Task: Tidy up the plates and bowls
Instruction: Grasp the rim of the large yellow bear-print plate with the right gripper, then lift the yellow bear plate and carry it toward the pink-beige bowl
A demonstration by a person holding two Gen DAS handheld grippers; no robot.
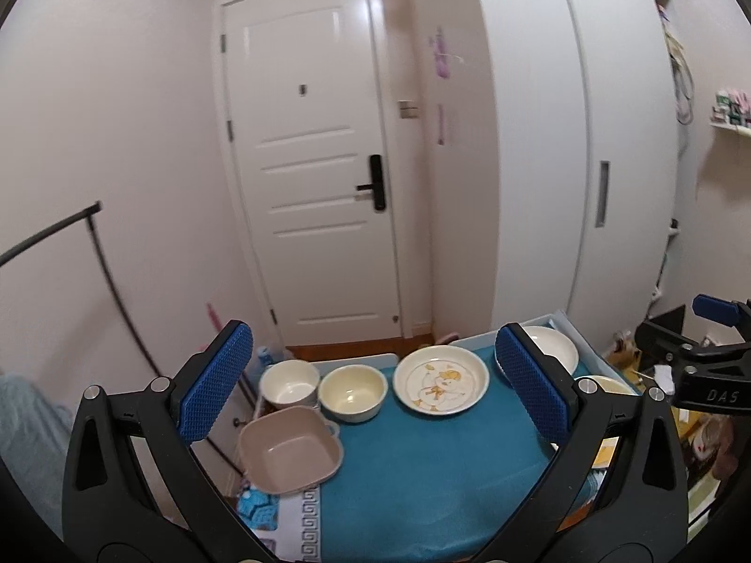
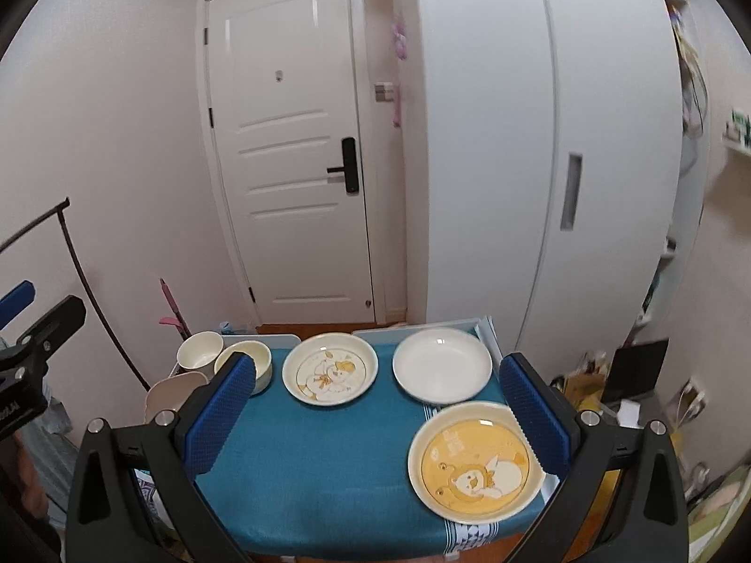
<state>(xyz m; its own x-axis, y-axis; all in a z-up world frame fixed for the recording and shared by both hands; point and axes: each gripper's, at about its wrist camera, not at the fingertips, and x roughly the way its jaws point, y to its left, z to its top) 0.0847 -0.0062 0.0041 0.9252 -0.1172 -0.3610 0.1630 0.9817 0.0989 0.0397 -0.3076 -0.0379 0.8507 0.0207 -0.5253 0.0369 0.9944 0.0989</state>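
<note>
On a small table with a teal cloth (image 1: pixel 422 469) (image 2: pixel 319 460) stand a square beige bowl (image 1: pixel 291 450) (image 2: pixel 169 396) at the left, a white cup-like bowl (image 1: pixel 289 382) (image 2: pixel 199 351), a cream round bowl (image 1: pixel 353 391) (image 2: pixel 256 361), a cream plate with a duck picture (image 1: pixel 441 381) (image 2: pixel 330 368), a plain white plate (image 2: pixel 441 365) (image 1: pixel 556 349) and a yellow cartoon plate (image 2: pixel 475 462) (image 1: pixel 605 384). My left gripper (image 1: pixel 380 384) hovers open above the cloth, holding nothing. My right gripper (image 2: pixel 378 410) is open too, above the table's middle.
A white door (image 1: pixel 319 164) faces the table, with a white wardrobe (image 2: pixel 540 140) to its right. A black clothes rail (image 1: pixel 70 244) stands at the left. Clutter lies on the floor at the right (image 2: pixel 633 389). The other gripper shows at each view's edge (image 1: pixel 704 361) (image 2: pixel 28 338).
</note>
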